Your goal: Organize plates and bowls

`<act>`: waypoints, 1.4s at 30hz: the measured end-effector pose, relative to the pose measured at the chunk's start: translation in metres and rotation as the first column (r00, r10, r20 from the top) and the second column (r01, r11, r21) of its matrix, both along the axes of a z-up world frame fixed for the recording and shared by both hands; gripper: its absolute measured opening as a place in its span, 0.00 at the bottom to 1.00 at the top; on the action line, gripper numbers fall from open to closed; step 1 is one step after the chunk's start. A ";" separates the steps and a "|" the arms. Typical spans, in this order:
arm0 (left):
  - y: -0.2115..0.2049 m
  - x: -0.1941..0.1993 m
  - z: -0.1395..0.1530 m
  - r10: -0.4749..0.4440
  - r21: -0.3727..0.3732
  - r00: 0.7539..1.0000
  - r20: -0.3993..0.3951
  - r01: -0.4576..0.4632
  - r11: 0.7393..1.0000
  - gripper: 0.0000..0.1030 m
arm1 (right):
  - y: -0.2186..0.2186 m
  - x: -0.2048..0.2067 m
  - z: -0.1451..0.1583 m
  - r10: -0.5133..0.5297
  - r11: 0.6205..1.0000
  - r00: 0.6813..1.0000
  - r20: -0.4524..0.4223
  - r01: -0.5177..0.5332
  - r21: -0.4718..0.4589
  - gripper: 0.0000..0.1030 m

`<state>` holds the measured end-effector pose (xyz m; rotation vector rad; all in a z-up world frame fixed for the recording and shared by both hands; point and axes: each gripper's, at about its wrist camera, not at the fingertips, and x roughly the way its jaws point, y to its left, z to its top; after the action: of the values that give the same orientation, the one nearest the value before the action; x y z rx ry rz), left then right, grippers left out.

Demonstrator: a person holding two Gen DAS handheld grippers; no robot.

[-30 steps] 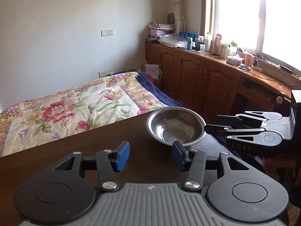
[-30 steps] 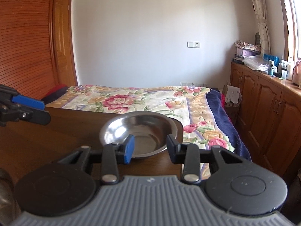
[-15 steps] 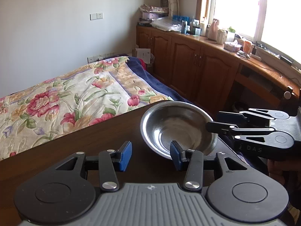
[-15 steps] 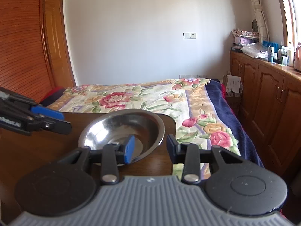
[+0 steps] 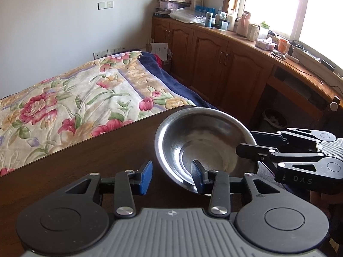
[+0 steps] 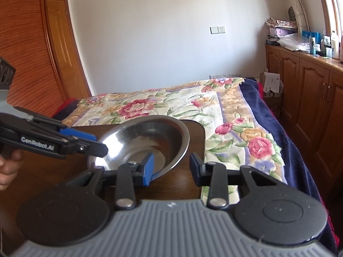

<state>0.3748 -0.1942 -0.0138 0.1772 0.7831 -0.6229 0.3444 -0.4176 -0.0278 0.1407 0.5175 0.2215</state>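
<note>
A steel bowl (image 5: pixel 205 145) (image 6: pixel 145 141) sits on the dark wooden table (image 5: pixel 85 160) near its rounded far corner. My left gripper (image 5: pixel 171 178) is open, its right finger over the bowl's near rim and its left finger off to the side. In the right wrist view the left gripper (image 6: pixel 94 143) reaches the bowl's left edge. My right gripper (image 6: pixel 171 169) is open too, with its left finger inside the bowl and its right finger outside the rim. From the left wrist view the right gripper (image 5: pixel 255 143) straddles the bowl's right rim.
Just past the table edge lies a bed with a floral cover (image 5: pixel 64 107) (image 6: pixel 171 107). Wooden cabinets (image 5: pixel 214 60) (image 6: pixel 310 85) topped with bottles line the right wall under a window. A wooden wardrobe (image 6: pixel 27 64) stands at the left. A hand (image 6: pixel 6 171) holds the left gripper.
Both grippers have closed in on the bowl, from its left and right sides. The fingers now overlap its rim. Both stay open.
</note>
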 end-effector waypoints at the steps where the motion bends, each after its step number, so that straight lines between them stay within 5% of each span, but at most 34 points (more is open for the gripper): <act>1: 0.000 0.000 -0.001 0.000 -0.002 1.000 -0.003 0.000 1.000 0.40 | -0.001 0.001 0.000 0.002 1.000 1.000 -0.002 -0.002 0.002 0.37; 7: -0.002 0.006 -0.007 0.003 -0.005 0.999 -0.037 -0.003 1.000 0.26 | 0.002 0.002 0.000 0.014 1.000 1.000 -0.015 -0.014 0.015 0.31; 15: 0.004 0.004 -0.006 0.014 -0.013 0.999 -0.041 -0.015 1.000 0.20 | 0.001 0.001 0.003 0.001 1.000 1.000 -0.024 -0.001 0.027 0.19; 42: 0.055 -0.081 0.078 -0.005 -0.093 0.991 0.137 0.018 0.996 0.20 | 0.031 -0.053 0.067 0.008 0.999 0.992 0.129 -0.001 -0.052 0.19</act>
<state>0.2938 -0.1394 0.0646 0.1364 0.6200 -0.6500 0.2912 -0.3868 0.0389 0.0746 0.3949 0.2198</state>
